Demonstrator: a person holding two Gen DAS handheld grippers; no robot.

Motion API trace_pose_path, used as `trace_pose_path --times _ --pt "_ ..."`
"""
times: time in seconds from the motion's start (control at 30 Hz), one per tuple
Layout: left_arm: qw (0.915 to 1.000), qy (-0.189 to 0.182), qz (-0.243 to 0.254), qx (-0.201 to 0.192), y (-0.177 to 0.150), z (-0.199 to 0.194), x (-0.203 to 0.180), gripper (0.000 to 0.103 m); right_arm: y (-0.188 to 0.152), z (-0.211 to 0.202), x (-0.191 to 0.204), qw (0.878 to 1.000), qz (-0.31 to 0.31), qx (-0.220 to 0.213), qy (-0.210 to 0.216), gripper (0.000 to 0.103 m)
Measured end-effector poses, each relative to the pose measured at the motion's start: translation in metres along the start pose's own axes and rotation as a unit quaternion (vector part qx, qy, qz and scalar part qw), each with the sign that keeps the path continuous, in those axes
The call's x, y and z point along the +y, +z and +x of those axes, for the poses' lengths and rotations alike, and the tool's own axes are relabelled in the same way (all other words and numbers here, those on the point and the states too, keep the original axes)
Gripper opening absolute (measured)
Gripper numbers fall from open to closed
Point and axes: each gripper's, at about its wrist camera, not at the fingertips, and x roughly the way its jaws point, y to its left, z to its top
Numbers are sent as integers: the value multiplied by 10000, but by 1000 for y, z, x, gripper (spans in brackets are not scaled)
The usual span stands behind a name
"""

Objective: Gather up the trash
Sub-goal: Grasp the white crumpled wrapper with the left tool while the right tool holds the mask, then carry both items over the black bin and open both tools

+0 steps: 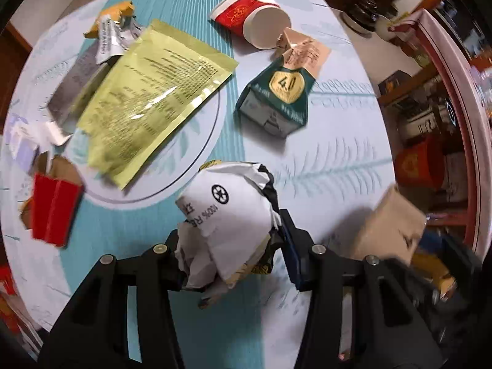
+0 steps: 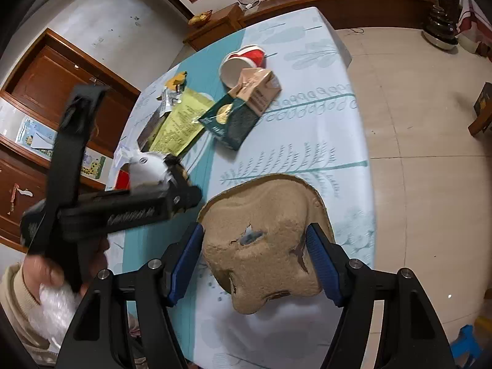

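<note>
My left gripper (image 1: 230, 233) is shut on a crumpled white wrapper (image 1: 227, 203) with a recycling mark, held just above the tablecloth. The right wrist view shows the same wrapper (image 2: 146, 166) in the left gripper (image 2: 172, 169), to the left. My right gripper (image 2: 255, 236) is shut on a brown pulp tray (image 2: 264, 224), its blue pads pressing both sides. That tray (image 1: 390, 224) appears blurred at the right of the left wrist view. On the table lie a yellow-green pouch (image 1: 147, 98), a green and tan carton (image 1: 276, 98), a tipped red paper cup (image 1: 249, 15) and a red fries box (image 1: 53, 212).
The table wears a teal and white leaf-print cloth (image 1: 338, 160); its right edge drops to a tiled floor (image 2: 415, 123). A yellow wrapper (image 1: 113, 15) and torn white paper (image 1: 27, 138) lie at the left. A person's hand (image 2: 37, 273) holds the left gripper's handle. Wooden cabinets stand behind.
</note>
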Motion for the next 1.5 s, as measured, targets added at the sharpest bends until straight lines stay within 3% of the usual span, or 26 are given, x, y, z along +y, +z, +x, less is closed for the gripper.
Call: trace_pose_path --times 0.27,0.47,0.67,0.9,1.23,1.5 --pt "9996 -181 69 -207 -65 -52 46 45 -24 -6 47 9998 -120 -82 109 69" --pt "9981 -427 252 -370 -126 -86 95 45 -64 -19 101 9993 -197 -310 24 69" --pt "9944 -716 540 -562 -200 -122 149 45 -134 -32 164 9978 70 -654 -62 69" --pt "9902 -717 946 -739 -284 -139 198 45 -235 -25 230 9958 372 -823 -165 69" --pt "9895 -715 1145 -508 -374 -111 213 45 -352 16 251 9959 833 -186 -307 69" --pt "9937 -623 911 -198 -416 -28 205 46 -408 77 213 9910 1268 102 -419 69"
